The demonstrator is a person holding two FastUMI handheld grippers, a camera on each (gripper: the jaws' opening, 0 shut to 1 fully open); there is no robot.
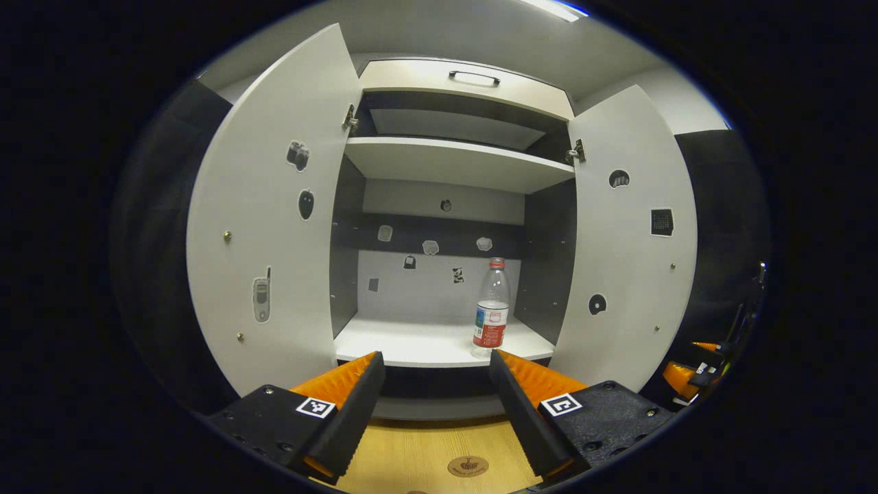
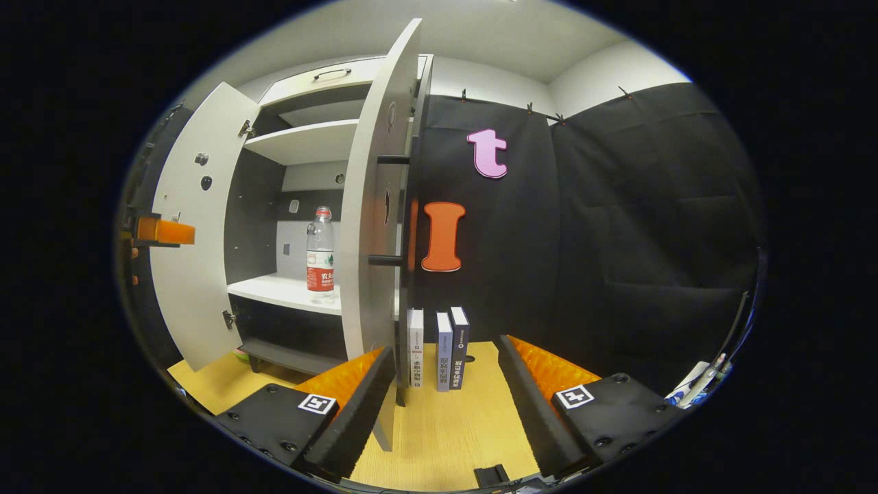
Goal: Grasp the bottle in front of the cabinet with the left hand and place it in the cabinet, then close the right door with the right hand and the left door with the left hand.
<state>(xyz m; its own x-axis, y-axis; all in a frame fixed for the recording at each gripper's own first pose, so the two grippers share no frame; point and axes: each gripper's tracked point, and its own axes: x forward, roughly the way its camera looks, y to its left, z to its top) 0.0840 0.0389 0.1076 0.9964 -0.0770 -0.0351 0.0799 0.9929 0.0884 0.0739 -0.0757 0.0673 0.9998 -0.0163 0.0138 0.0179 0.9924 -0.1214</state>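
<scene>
Left gripper [image 1: 435, 367]: my jaws stand wide apart at the bottom of the left gripper view, gripping nothing; the cabinet's lower shelf shows through the gap between them.
Right gripper [image 2: 446, 360]: my jaws here are spread wide too and hold nothing; they sit at the bottom of the right gripper view, with the edge of the right door just ahead of my left-hand finger.
Bottle [image 1: 491, 309]: a clear plastic water bottle with a red cap and a red and white label, standing upright on the lower shelf [image 1: 411, 339], right of centre in the left gripper view, near the shelf's front edge. In the right gripper view it stands left of centre, framed between the two doors.
Cabinet [image 1: 453, 161]: white shelves, dark inner walls, small stickers on the back panel; a drawer with a dark handle sits at the top.
Left door [image 1: 271, 226]: swung open, filling the left of the left gripper view, stickers on its inner face.
Right door [image 1: 624, 240]: swung open at the right of that view; seen nearly edge-on at centre in the right gripper view.
Books [image 2: 439, 346]: three, upright, on the wooden floor just right of the right door, against the black cloth wall.
Other gripper: my left one shows far off at the left edge of the right gripper view.
</scene>
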